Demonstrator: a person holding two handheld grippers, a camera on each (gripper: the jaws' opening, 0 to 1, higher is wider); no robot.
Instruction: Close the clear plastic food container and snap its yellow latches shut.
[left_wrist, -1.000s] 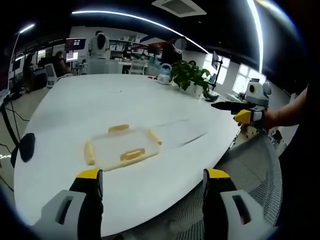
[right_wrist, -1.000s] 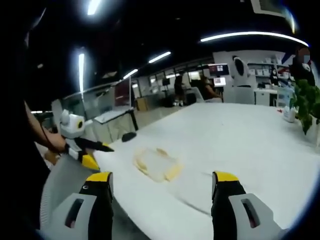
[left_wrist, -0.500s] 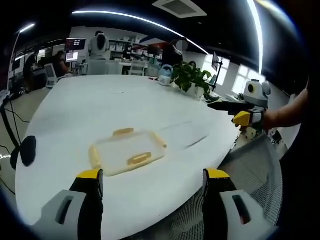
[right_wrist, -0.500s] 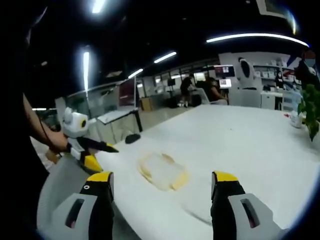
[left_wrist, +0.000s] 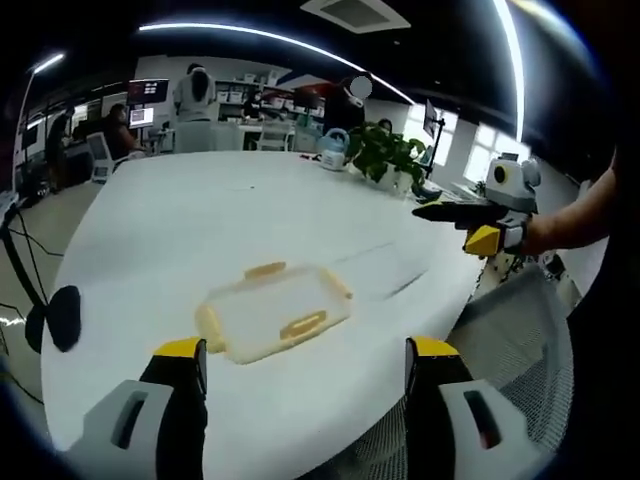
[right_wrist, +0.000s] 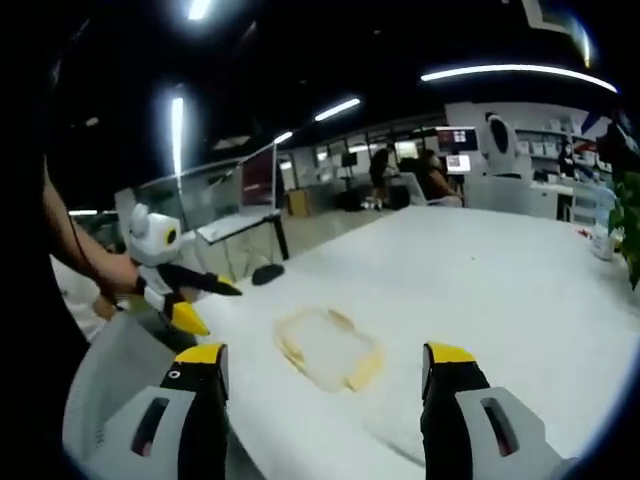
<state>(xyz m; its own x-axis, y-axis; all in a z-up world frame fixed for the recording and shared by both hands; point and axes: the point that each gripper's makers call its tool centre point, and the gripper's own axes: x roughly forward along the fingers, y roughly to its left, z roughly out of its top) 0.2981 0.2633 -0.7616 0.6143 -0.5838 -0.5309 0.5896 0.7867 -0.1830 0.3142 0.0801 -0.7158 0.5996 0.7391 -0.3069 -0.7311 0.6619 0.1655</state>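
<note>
A clear plastic food container (left_wrist: 275, 313) with yellow latches lies flat on the white table (left_wrist: 200, 220), its lid on. It sits just ahead of my left gripper (left_wrist: 305, 365), which is open with nothing between its jaws. From the other side the container (right_wrist: 325, 347) lies ahead of my right gripper (right_wrist: 322, 370), which is open and empty too. The right gripper (left_wrist: 478, 220) shows at the table's right edge, held by a hand. The left gripper (right_wrist: 180, 292) shows at the left, off the table's edge.
A black mouse (left_wrist: 62, 318) lies near the table's left edge. A potted plant (left_wrist: 380, 155) and a jug (left_wrist: 332, 148) stand at the far side. A mesh chair (left_wrist: 500, 340) sits below the near right edge. People sit at desks behind.
Both views have drifted a little; the container now sits slightly more to the right and closer in the left gripper view. Both grippers stay open and the container has not been touched.
</note>
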